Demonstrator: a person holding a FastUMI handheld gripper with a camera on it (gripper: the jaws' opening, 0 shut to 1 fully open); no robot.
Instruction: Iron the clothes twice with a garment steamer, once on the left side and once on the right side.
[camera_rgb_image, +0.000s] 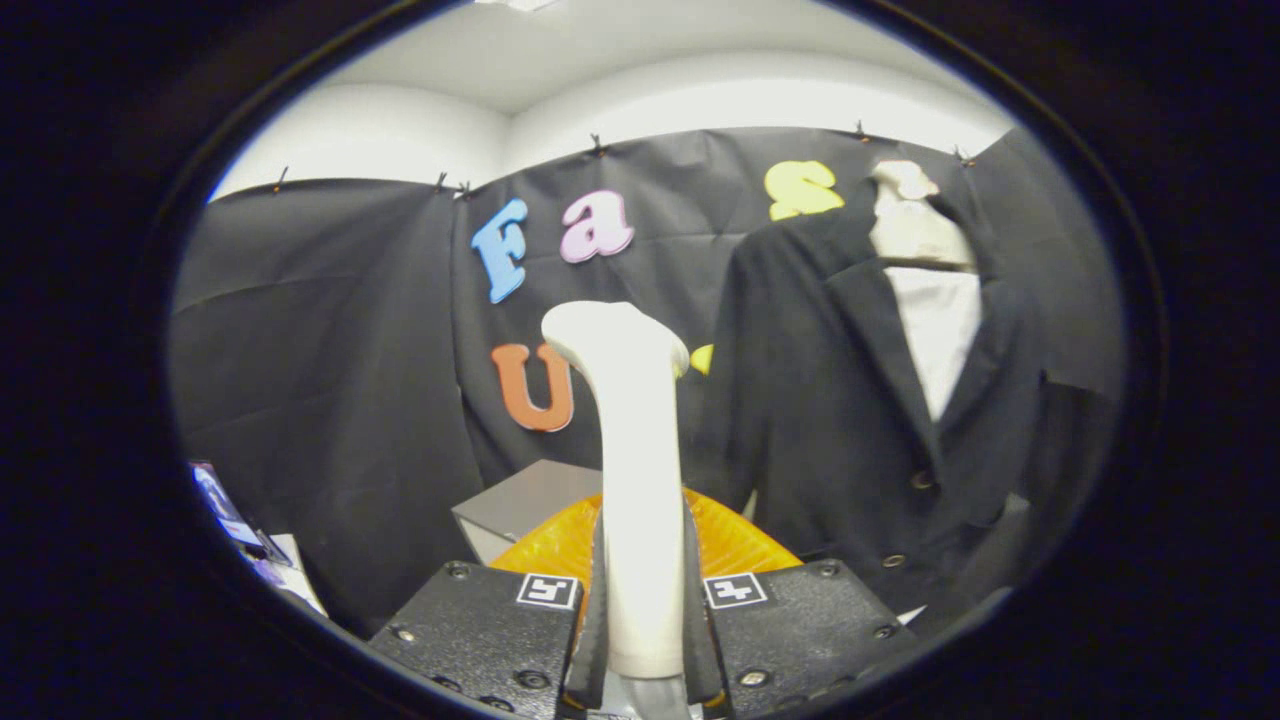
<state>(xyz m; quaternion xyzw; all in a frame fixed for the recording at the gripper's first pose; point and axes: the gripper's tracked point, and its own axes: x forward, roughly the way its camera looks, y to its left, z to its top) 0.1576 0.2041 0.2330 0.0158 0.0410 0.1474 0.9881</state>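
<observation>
The white garment steamer (640, 480) stands upright, its handle clamped between the gripper (643, 590) fingers, head bent left. Beyond them to the right hangs the clothes — a dark buttoned jacket (850, 420) over a white shirt (940, 330).

Grey box (520, 500) carries orange ribbed object (735, 540); white surface (300, 580) beside it holds printed items (235, 520).

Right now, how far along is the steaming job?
Done: claw shut on the garment steamer, held upright. In hand: its head sits short of the dark jacket on the mannequin, not touching. Left: both passes, left and right; nothing shows either done.
</observation>
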